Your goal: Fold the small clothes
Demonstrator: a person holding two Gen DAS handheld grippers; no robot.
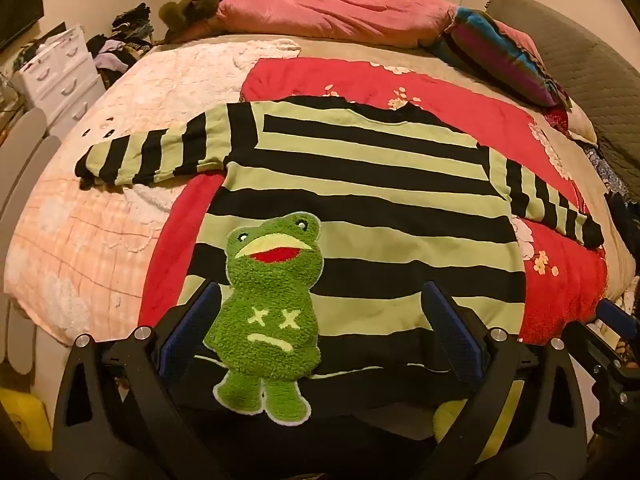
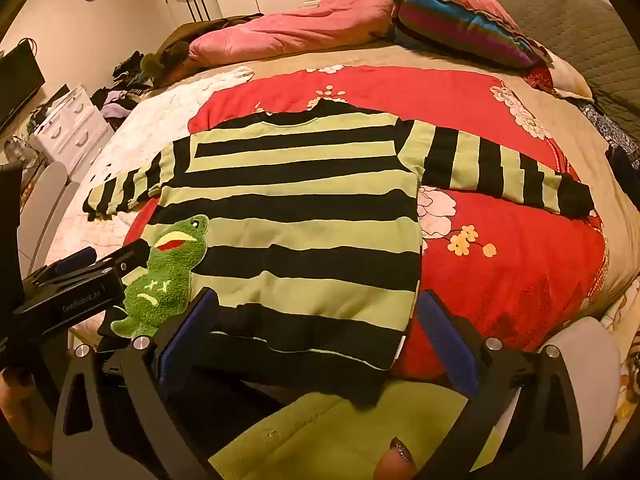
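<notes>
1. Left wrist view: nearest the camera, the left tool has its two blue-padded fingers spread wide over the bottom hem of the sweater, holding nothing.
2. Between those fingers sits the fuzzy green frog patch, sewn on the sweater's front, its feet hanging past the dark hem toward the camera.
3. Ahead of the left tool, the black-and-green striped sweater lies flat, front up, on the red flowered blanket, both sleeves stretched out to the sides and the collar at the far end.
4. Beyond the sweater, at the far edge of the bed, lie a pink quilt and, to the right, a striped pillow.
5. Off to the left of the tool, past the peach blanket, stands a white drawer unit.
6. Right wrist view: the right tool is also spread wide, its fingers straddling the sweater's lower right corner; one finger rests over the hem, the other over the red flowered blanket. It grips nothing.
7. Below the right tool, closest to the lens, are a fold of light green cloth and a fingertip with a dark painted nail.
8. Left of the right tool, the left tool's black body lies beside the frog patch.
</notes>
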